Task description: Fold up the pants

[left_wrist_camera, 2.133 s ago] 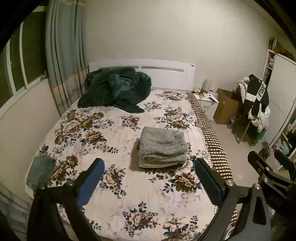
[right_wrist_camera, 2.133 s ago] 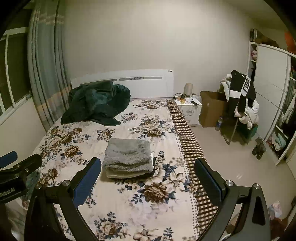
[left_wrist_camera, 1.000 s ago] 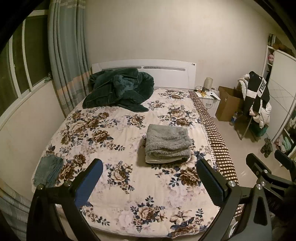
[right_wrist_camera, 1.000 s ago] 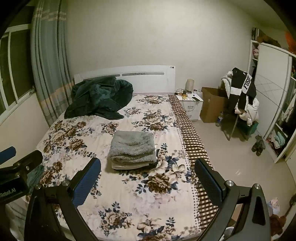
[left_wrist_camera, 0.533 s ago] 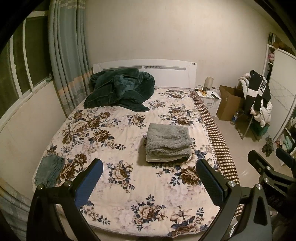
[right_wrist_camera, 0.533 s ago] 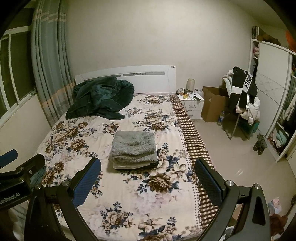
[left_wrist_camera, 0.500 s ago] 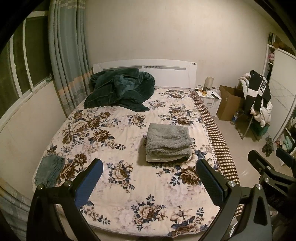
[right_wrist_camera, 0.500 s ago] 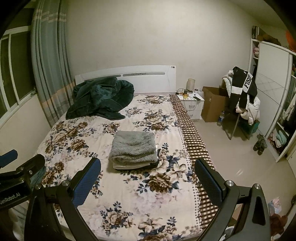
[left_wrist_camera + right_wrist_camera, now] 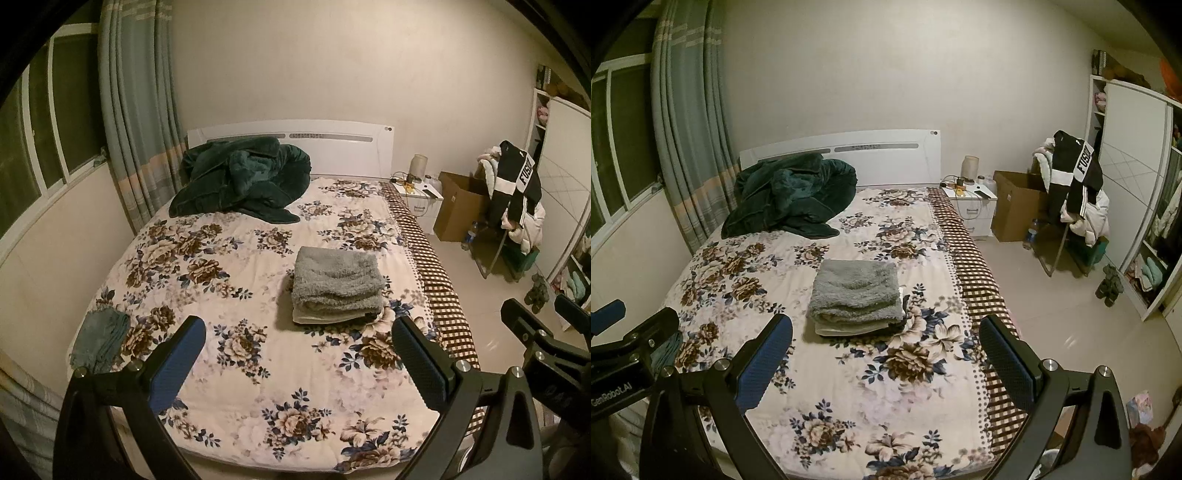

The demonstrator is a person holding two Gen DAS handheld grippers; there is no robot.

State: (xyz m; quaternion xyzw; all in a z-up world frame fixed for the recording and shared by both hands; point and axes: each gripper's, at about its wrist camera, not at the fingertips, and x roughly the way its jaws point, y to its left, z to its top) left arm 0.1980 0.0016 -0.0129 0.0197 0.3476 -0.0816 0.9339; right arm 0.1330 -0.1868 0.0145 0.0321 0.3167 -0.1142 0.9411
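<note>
Grey fleece is what I'm watching: the pants (image 9: 338, 280) sit as a squared, layered stack on the bed (image 9: 258, 369), a bit right of centre, with a paler layer showing at the bottom edge. To my eye the fold looks done, and that would explain why both tools hang back off the foot of the bed.

Going left to right: a small teal cloth (image 9: 98, 341) lies at the bed's left edge, well apart from the stack. My left hand-held gripper (image 9: 295, 363) is spread wide, nothing between its pads, hovering clear of the quilt. A dark green blanket (image 9: 242, 181) is heaped by the headboard, away from the stack.

My right hand-held gripper (image 9: 884, 363) is likewise splayed and empty. Further right are a nightstand (image 9: 971, 210), a cardboard box (image 9: 1015, 210) and a clothes-laden chair (image 9: 1075, 199), all off the bed.

Nothing blocks the stack. If I went back in, I judge the fluffy layers could slide apart.
</note>
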